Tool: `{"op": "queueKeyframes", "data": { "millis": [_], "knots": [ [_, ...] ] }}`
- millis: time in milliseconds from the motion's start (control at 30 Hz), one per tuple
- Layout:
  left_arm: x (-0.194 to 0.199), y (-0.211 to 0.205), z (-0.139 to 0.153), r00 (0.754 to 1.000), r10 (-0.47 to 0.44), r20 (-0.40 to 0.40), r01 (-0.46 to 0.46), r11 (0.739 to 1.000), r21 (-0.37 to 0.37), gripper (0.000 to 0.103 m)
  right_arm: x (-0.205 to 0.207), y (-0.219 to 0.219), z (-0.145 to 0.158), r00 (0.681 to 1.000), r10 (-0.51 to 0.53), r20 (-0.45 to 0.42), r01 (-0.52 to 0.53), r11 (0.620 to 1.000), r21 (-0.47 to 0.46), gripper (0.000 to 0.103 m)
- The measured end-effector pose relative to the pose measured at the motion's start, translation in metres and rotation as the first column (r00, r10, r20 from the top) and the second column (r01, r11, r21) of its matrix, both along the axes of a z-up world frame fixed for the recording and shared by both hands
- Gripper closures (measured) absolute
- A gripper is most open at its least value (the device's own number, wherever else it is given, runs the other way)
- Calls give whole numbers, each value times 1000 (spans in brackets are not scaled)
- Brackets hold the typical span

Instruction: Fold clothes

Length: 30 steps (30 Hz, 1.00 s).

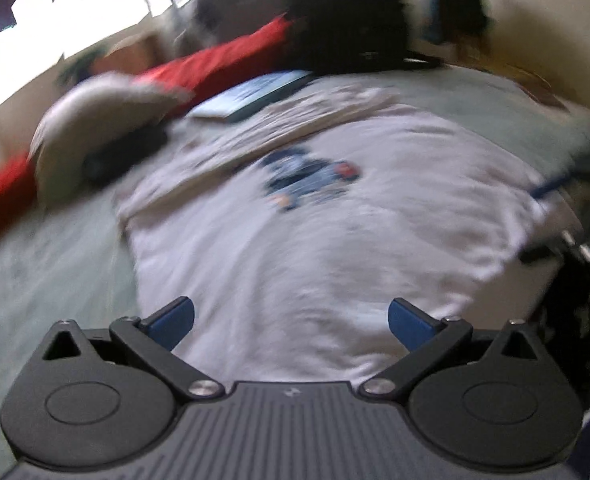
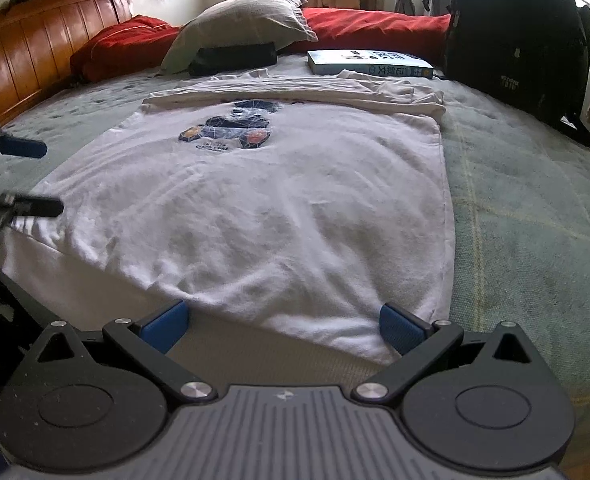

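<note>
We hold both grippers wide apart at the near edge of the bed (image 2: pixel 535 184), each with nothing between its blue pads. The right gripper (image 2: pixel 285 326) hovers over the near hem of the shirt (image 2: pixel 255 208), its right pad (image 2: pixel 399 328) above the hem's right corner. The left gripper (image 1: pixel 291 322) hangs above the same hem from the other side; in the right wrist view its two fingers (image 2: pixel 23 148) show at the left edge, just beside the shirt's left border. The left wrist view is blurred. The white shirt lies flat on the green cover, print (image 2: pixel 231 128) up, with its far part folded over into a long band (image 2: pixel 295 92) across the width. Past that band a book (image 2: pixel 369 64) lies flat just beyond the shirt, and a dark pouch (image 2: pixel 233 58) sits under the edge of a grey pillow (image 2: pixel 243 20). A red quilt (image 2: pixel 375 26) runs behind them, a black backpack (image 2: pixel 511 40) stands at the far right, and a wooden headboard (image 2: pixel 27 48) closes the left side.
</note>
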<state>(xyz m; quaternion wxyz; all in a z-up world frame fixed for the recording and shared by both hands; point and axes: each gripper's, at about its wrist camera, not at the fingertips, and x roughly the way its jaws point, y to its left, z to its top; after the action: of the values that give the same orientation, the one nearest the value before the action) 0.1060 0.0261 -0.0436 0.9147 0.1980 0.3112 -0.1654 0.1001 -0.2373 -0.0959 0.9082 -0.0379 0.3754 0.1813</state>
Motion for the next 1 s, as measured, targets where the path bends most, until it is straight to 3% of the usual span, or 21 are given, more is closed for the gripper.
{"op": "queueKeyframes", "data": {
  "millis": [167, 400, 500, 600, 700, 867, 933, 1000],
  "knots": [
    [-9, -23, -15, 996, -84, 1, 84, 996, 41, 1, 0, 0, 0, 1000, 3, -2, -3, 1000, -2, 0],
    [-16, -23, -27, 995, -75, -61, 77, 996, 40, 1, -4, -1, 0, 1000, 15, 3, -15, 1000, -13, 0],
    [-25, -21, -28, 995, -89, -51, 93, 991, 92, 1, -9, -3, 2, 999, 37, 22, -36, 998, -41, 0],
    [-39, -26, -31, 988, -152, -16, 153, 971, 186, 1, -18, 0, 7, 992, 100, 73, -91, 989, -118, 0],
    [-49, -37, -39, 970, -244, 6, 232, 931, 281, 1, -29, 12, 10, 968, 217, 126, -184, 955, -233, 0],
    [-52, -62, -59, 943, -329, 46, 287, 877, 384, 1, -45, 41, -3, 893, 412, 183, -303, 848, -435, 0],
    [-50, -71, -66, 935, -350, 56, 298, 863, 408, 0, -47, 51, -11, 874, 456, 169, -329, 811, -484, 0],
    [-51, -76, -63, 931, -355, 89, 294, 869, 398, 0, -49, 59, -18, 858, 487, 162, -346, 782, -518, 0]
  ]
}}
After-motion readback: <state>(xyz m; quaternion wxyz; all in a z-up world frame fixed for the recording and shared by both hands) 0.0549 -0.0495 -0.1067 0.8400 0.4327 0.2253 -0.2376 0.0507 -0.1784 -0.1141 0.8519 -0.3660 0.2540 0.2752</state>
